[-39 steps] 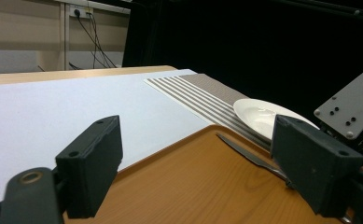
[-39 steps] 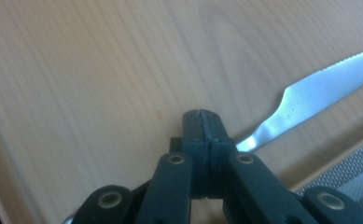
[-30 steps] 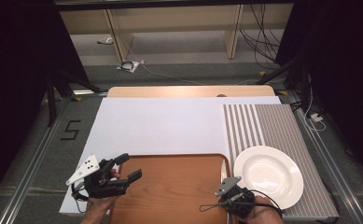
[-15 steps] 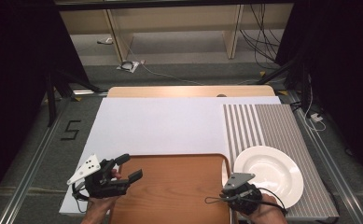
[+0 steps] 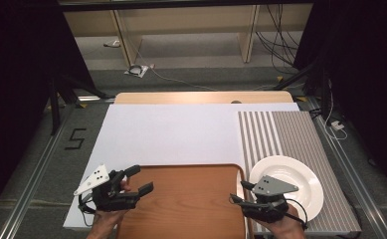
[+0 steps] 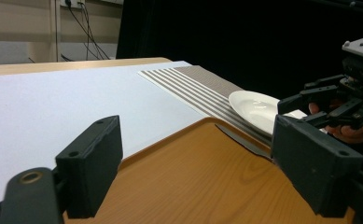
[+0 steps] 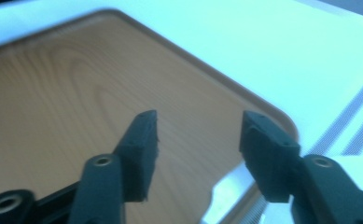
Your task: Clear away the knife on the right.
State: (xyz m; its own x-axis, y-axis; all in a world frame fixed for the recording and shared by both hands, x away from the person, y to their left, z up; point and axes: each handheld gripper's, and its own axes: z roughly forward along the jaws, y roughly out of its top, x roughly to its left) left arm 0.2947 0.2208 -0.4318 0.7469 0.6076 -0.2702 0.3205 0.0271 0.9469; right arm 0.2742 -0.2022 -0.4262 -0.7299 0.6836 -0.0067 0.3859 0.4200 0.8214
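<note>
A wooden tray [image 5: 181, 199] lies at the table's near edge on a white mat. A table knife [image 6: 244, 140] rests along the tray's right rim; its pale blade [image 7: 226, 191] shows below my right jaws. My right gripper [image 5: 237, 192] hovers over that rim, between the tray and a white plate [image 5: 300, 179]. Its jaws have just been opening and stand apart with only the tray [image 7: 76, 93] under the gap [image 7: 198, 121]. My left gripper [image 5: 142, 178] stays open over the tray's left edge, with nothing between its jaws [image 6: 202, 158]. It looks across at the right gripper [image 6: 305, 111].
The plate [image 6: 256, 105] sits on a grey striped mat [image 5: 280, 134] on the right. The white mat [image 5: 171, 134] stretches back to the far table edge. Beyond it are a floor with cables and shelving legs. Dark curtains flank both sides.
My right gripper has lifted a little and shifted right, and its jaws went from shut to apart. The left gripper has stayed put.
</note>
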